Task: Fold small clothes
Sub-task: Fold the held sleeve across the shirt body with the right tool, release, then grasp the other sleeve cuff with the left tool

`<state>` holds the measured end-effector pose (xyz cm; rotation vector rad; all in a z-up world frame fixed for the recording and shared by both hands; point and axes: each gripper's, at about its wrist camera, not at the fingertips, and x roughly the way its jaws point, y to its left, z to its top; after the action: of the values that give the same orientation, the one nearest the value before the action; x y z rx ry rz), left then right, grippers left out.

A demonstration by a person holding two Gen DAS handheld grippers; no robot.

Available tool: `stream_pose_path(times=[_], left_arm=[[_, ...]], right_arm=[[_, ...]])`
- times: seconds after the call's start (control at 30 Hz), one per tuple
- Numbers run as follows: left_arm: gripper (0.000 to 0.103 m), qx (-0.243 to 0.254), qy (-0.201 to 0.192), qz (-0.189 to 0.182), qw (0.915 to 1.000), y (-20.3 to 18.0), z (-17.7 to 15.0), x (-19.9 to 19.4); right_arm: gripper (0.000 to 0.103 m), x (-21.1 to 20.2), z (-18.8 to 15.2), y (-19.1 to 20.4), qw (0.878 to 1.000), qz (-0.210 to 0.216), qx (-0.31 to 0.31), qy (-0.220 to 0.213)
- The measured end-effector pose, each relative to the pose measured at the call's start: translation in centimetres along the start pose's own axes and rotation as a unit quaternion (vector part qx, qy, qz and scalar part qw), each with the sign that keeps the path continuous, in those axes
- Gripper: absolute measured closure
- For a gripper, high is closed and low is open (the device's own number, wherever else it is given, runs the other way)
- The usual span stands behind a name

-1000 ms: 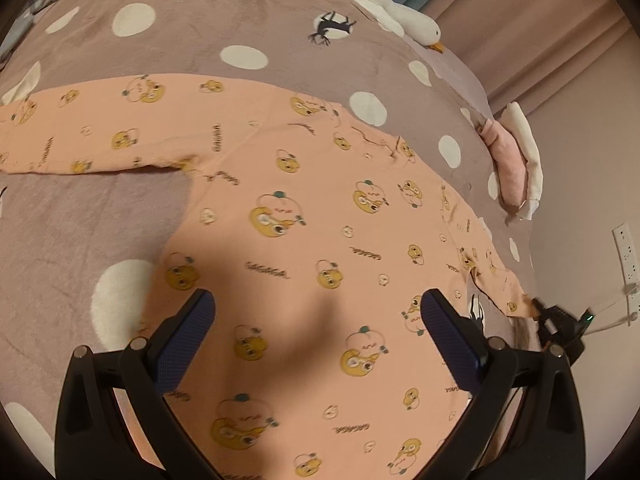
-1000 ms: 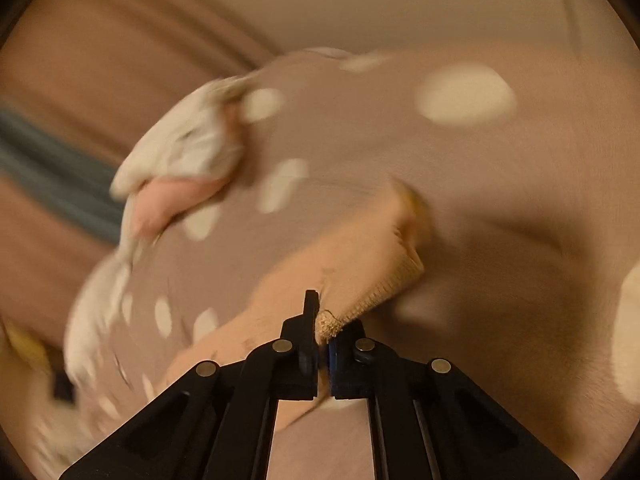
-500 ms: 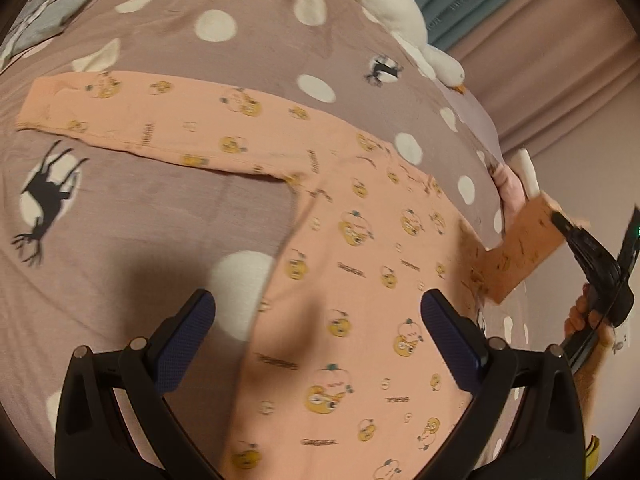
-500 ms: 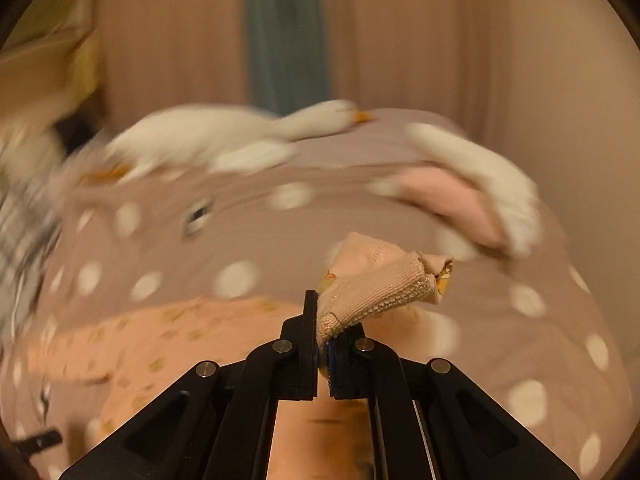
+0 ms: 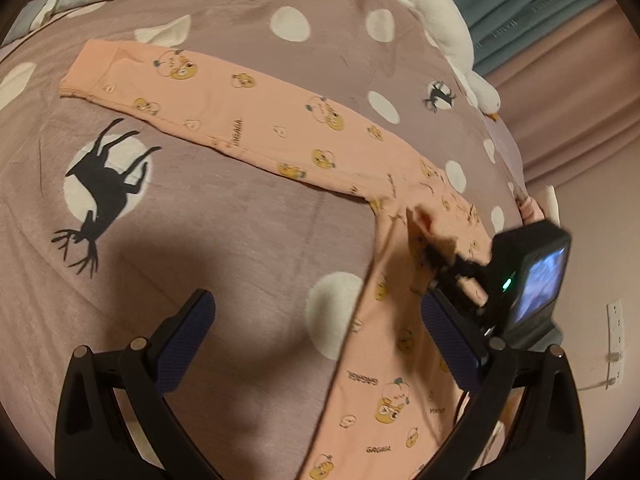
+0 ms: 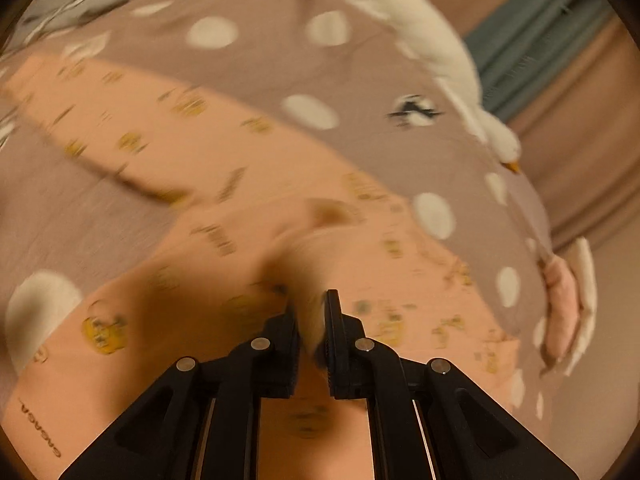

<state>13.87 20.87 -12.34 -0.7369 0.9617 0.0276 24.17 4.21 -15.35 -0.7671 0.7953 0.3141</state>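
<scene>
With its blue pads spread wide over bare bedspread (image 5: 248, 240), the left gripper (image 5: 316, 340) holds nothing — likely waiting just beside the peach shirt (image 5: 400, 360) for the other sleeve. Right gripper (image 6: 311, 320) is pinched tight on a sleeve cuff (image 6: 316, 256), carried over the shirt body to fold it inward. Beyond the shirt — far sleeve (image 5: 224, 104) flat, plush goose (image 5: 444, 20) at the bed's edge
</scene>
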Motion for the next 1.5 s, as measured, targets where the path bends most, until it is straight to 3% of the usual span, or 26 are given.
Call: stream_pose_path(times=[0.07, 0.13, 0.2, 0.3, 0.37, 0.4, 0.5, 0.57, 0.63, 0.7, 0.83, 0.9, 1.0, 1.1, 1.2, 1.33, 1.5], left_arm=[[0.000, -0.011, -0.003, -0.003, 0.9999, 0.8, 0.3, 0.0], [0.000, -0.022, -0.007, -0.006, 0.9997, 1.8, 0.6, 0.0], [0.000, -0.038, -0.014, -0.008, 0.9991, 3.0, 1.1, -0.1], [0.000, -0.075, -0.024, -0.020, 0.9967, 5.0, 1.8, -0.4], [0.000, -0.093, -0.032, -0.021, 0.9949, 6.1, 2.3, -0.7], [0.000, -0.099, -0.037, -0.021, 0.9942, 6.5, 2.5, -0.8], [0.000, -0.118, -0.048, -0.026, 0.9915, 8.0, 3.2, -1.3], [0.000, -0.122, -0.052, -0.028, 0.9908, 8.5, 3.6, -1.6], [0.000, -0.125, -0.057, -0.027, 0.9902, 9.0, 4.1, -1.7], [0.000, -0.129, -0.060, -0.032, 0.9893, 9.5, 4.5, -1.8], [0.000, -0.151, -0.069, -0.049, 0.9850, 10.6, 5.3, -1.6], [0.001, -0.164, -0.072, -0.059, 0.9821, 11.2, 5.6, -1.5], [0.001, -0.185, -0.074, -0.082, 0.9764, 12.1, 6.2, -1.3], [0.001, -0.203, -0.084, -0.102, 0.9701, 13.0, 7.0, -1.4], [0.001, -0.223, -0.095, -0.117, 0.9633, 13.7, 7.9, -1.2], [0.001, -0.245, -0.109, -0.120, 0.9559, 14.7, 9.5, -0.5], [0.003, -0.244, -0.127, -0.096, 0.9566, 15.4, 12.4, 0.5]], right_arm=[[0.098, 0.2, 0.1, 0.5, 1.000, 0.001, -0.014, 0.011], [0.091, -0.2, 0.1, 0.6, 1.000, 0.022, -0.017, 0.009], [0.076, -1.3, 0.1, 0.3, 0.997, 0.071, -0.013, 0.003], [0.064, -3.6, -0.1, -1.3, 0.991, 0.126, 0.007, -0.031], [0.064, -4.9, -0.4, -3.8, 0.980, 0.180, 0.064, -0.053], [0.064, -5.2, -0.6, -5.7, 0.969, 0.214, 0.107, -0.063], [0.064, -4.8, -2.0, -9.1, 0.938, 0.261, 0.211, -0.083], [0.064, -3.0, -2.7, -11.2, 0.923, 0.258, 0.276, -0.073], [0.068, -1.3, -2.9, -11.1, 0.925, 0.240, 0.291, -0.048], [0.081, 0.4, -2.4, -9.5, 0.930, 0.235, 0.282, -0.032], [0.084, 1.4, -0.7, -4.6, 0.936, 0.253, 0.242, -0.040], [0.084, 1.9, 0.4, -1.5, 0.948, 0.242, 0.204, -0.032], [0.084, 1.3, 1.8, 1.0, 0.968, 0.193, 0.153, -0.045], [0.084, 0.2, 2.4, -0.1, 0.957, 0.218, 0.184, -0.053], [0.084, -2.0, 1.0, -1.7, 0.945, 0.233, 0.211, -0.090], [0.084, -3.2, -1.5, -2.4, 0.937, 0.243, 0.232, -0.099], [0.083, -3.9, -5.0, -3.6, 0.927, 0.252, 0.261, -0.093]])
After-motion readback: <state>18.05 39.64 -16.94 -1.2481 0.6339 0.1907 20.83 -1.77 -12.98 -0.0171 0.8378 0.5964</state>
